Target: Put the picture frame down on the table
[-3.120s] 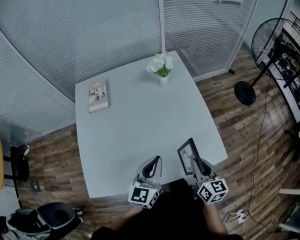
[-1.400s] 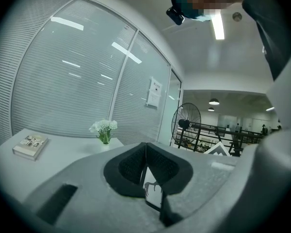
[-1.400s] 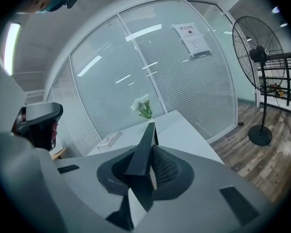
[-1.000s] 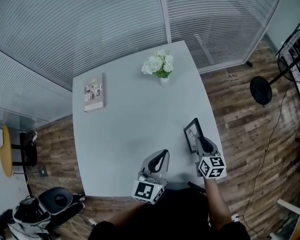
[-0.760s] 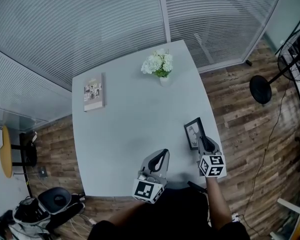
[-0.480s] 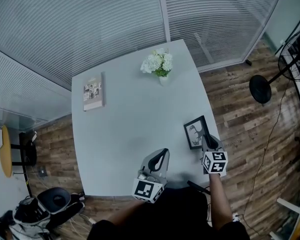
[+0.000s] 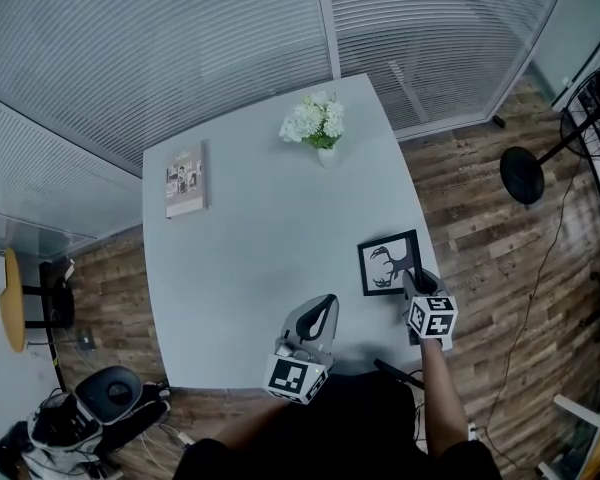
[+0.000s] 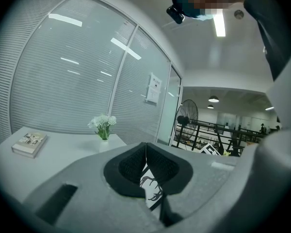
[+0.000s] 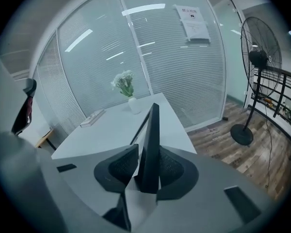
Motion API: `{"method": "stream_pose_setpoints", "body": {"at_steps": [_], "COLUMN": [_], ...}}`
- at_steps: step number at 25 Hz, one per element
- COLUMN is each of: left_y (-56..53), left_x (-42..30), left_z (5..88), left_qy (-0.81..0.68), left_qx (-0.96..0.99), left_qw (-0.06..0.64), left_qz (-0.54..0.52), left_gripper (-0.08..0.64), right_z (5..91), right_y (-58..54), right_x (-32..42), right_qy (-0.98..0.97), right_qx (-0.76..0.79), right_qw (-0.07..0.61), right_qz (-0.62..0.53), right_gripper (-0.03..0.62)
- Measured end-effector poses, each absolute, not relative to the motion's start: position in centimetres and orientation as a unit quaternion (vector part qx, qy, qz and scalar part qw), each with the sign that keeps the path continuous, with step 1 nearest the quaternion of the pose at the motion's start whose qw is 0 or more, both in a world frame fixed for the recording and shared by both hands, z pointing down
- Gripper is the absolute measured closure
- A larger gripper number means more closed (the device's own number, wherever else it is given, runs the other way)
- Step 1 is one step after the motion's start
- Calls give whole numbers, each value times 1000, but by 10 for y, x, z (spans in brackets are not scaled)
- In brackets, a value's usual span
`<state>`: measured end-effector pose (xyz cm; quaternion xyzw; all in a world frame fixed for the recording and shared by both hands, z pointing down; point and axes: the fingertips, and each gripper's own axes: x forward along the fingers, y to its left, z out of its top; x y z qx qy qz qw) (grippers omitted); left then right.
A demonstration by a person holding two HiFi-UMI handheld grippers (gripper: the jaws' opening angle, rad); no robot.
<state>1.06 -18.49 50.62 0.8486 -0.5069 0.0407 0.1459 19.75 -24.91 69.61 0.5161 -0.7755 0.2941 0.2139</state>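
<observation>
The black picture frame (image 7: 388, 263), with an antler print facing up, lies close to flat on the white table (image 7: 250, 258) near its right edge. My right gripper (image 7: 418, 284) is at the frame's near right corner. In the right gripper view the frame (image 9: 152, 135) stands edge-on between the jaws of that gripper (image 9: 146, 166); they have just been opening, and a gap shows beside the left pad. My left gripper (image 7: 326, 306) hovers over the table's near edge, shut and empty, its pads (image 8: 136, 161) meeting. Below them a slice of the frame (image 8: 153, 191) shows.
A book (image 7: 185, 178) lies at the table's far left and a vase of white flowers (image 7: 315, 128) stands at the far edge. Glass walls with blinds run behind. A floor fan (image 7: 525, 178) stands right of the table on the wood floor.
The frame has tipped from nearly upright down onto the table, picture side up. The right gripper sank with it and its jaws widened. The left gripper stayed put.
</observation>
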Motion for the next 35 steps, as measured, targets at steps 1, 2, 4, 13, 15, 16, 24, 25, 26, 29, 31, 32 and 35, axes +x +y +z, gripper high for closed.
{"method": "stream_pose_setpoints", "body": {"at_steps": [1,2,4,13,15,16,24,25,26,29,31,32,35], "left_y": [-184,-185,-186,-184,-184,-184,-183,-183,-182,-181,-181,-181,-179], "left_x": [11,10,10,10,10,10,10,10,9,10,10,9,9], "left_z": [506,506,506,507,508,508,510,511,511,513,513,513,514], "left_qy": [-507,-508,-509,-507,-507,-508,-509,-510,-511,-510,-510,-510,-511], "left_qx": [848,849,849,848,848,848,846,846,846,846,846,845,845], "left_qw": [146,144,140,147,148,146,149,148,148,150,151,152,155], "left_qz": [41,39,36,43,44,42,45,44,43,43,42,42,43], "left_gripper": [543,543,543,543,543,543,543,543,543,543,543,543,543], "right_z": [698,701,705,731,739,743,771,773,776,782,787,788,791], "right_y": [-250,-251,-253,-258,-258,-258,-253,-253,-253,-252,-252,-252,-251], "right_x": [198,199,199,201,201,201,196,195,193,190,188,187,183], "right_qy": [-774,-773,-772,-763,-760,-759,-749,-747,-747,-745,-743,-742,-741], "right_qx": [516,516,515,506,504,502,490,489,489,486,485,484,481], "right_qw": [213,213,212,209,212,216,215,216,219,224,225,226,227], "right_qz": [297,300,306,343,351,354,392,394,395,398,403,405,410], "right_gripper": [491,488,482,453,443,436,415,413,411,407,407,406,405]}}
